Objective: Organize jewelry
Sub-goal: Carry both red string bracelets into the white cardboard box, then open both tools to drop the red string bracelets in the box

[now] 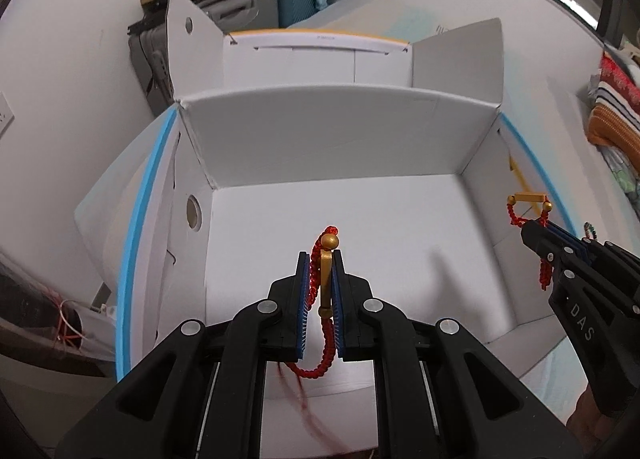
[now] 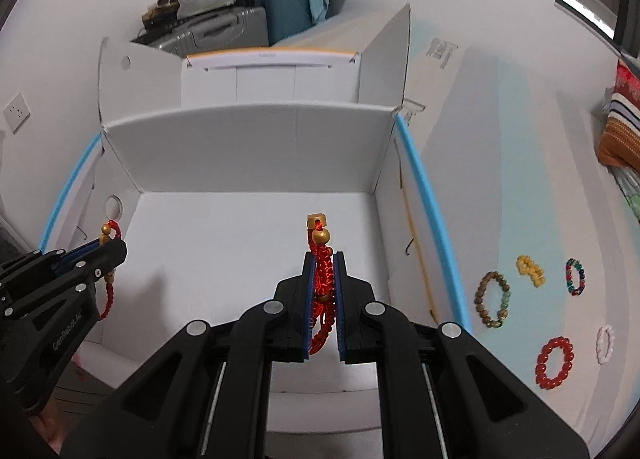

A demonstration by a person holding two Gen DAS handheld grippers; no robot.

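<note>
With both tongs, left (image 1: pixel 320 287) and right (image 2: pixel 323 291), clenched on red cord bracelets (image 1: pixel 325 259) over the white box (image 1: pixel 328 147), they look light and limp; gripping the stiff gold bar seems safest.

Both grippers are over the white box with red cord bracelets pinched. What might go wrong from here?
1. The left gripper pinches its red-and-gold bracelet with a loop dangling below; it may snag on release.
2. The right gripper grips bunched cord, which may cling to the pads.
3. Both could tangle once inside the box.
</note>
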